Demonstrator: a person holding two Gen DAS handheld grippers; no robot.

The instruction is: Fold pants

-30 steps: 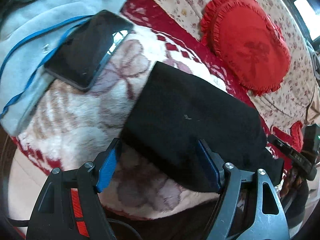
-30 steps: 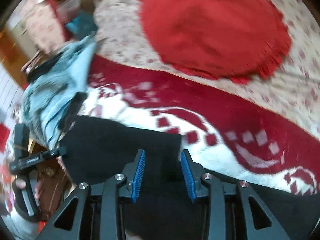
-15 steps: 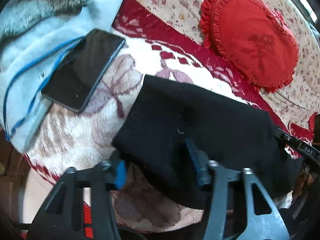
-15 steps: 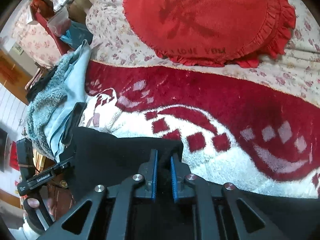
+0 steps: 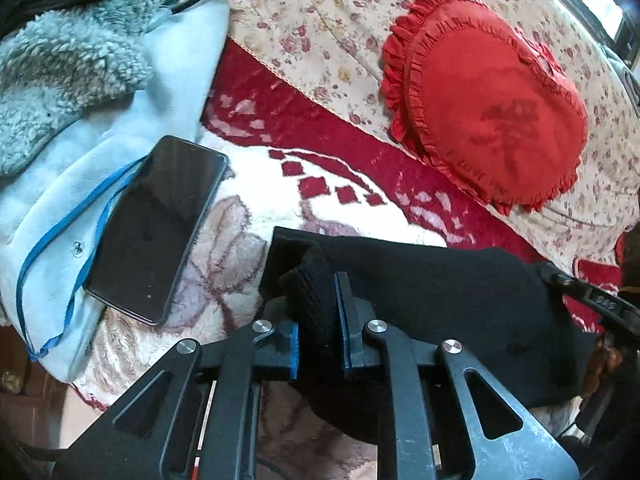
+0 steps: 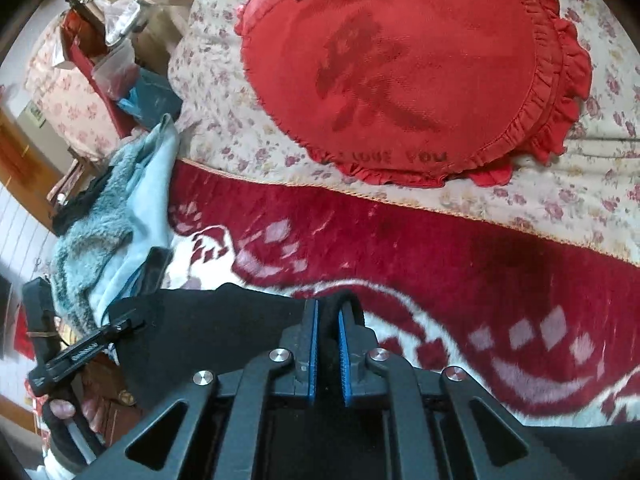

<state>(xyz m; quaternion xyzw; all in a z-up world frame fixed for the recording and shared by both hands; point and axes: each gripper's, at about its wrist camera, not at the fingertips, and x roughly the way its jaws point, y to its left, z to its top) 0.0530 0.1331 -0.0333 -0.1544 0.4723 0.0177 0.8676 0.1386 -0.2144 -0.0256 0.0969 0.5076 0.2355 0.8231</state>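
Nearby, a phone (image 5: 154,230) lies beside the black pants (image 5: 440,280).

A bed fills both views, spread with a cream floral sheet (image 5: 320,20) under a red-and-white plush blanket (image 6: 440,248); a red heart-shaped frilled cushion (image 6: 400,80) lies on the sheet; daylight enters at a window (image 5: 612,4) top right; wooden furniture (image 6: 24,152) and cluttered bags stand at left.
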